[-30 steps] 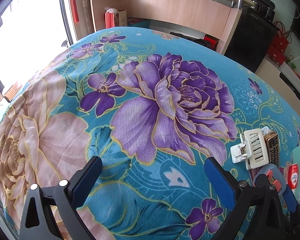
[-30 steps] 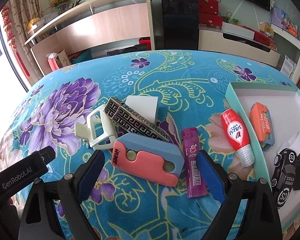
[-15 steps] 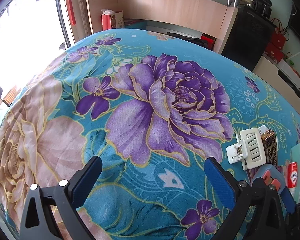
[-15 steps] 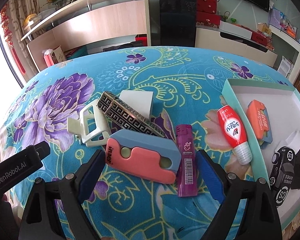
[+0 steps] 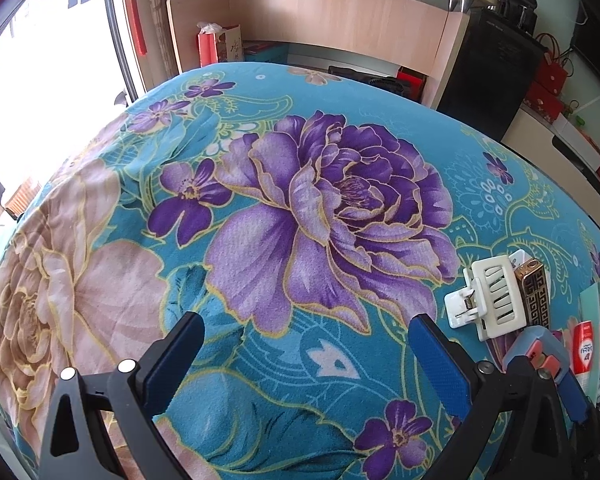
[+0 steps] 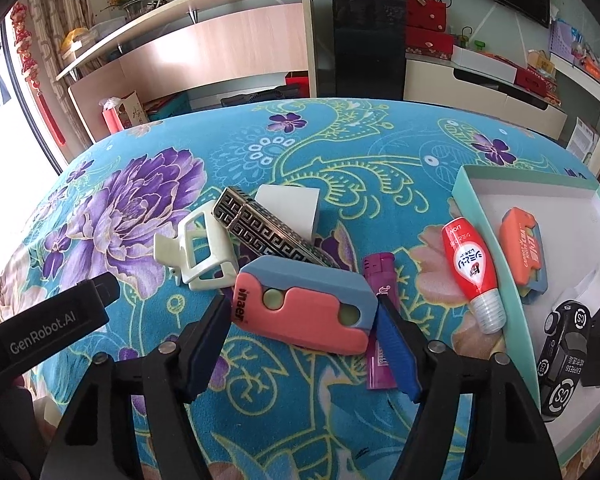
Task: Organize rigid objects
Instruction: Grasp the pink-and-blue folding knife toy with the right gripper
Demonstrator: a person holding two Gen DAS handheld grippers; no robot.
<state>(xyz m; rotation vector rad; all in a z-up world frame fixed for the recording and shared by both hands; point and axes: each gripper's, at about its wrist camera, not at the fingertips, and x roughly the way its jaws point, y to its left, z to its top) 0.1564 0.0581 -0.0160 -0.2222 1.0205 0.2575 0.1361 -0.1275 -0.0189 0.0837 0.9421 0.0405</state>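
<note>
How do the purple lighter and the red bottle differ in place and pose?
The purple lighter lies partly under the pink and blue case, and the right gripper has one finger over it; the red bottle lies uncovered, apart from the fingers. The red bottle lies along the outside wall of the tray; the purple lighter lies farther from it. Both lie flat on the flowered cloth, outside the tray.
</note>
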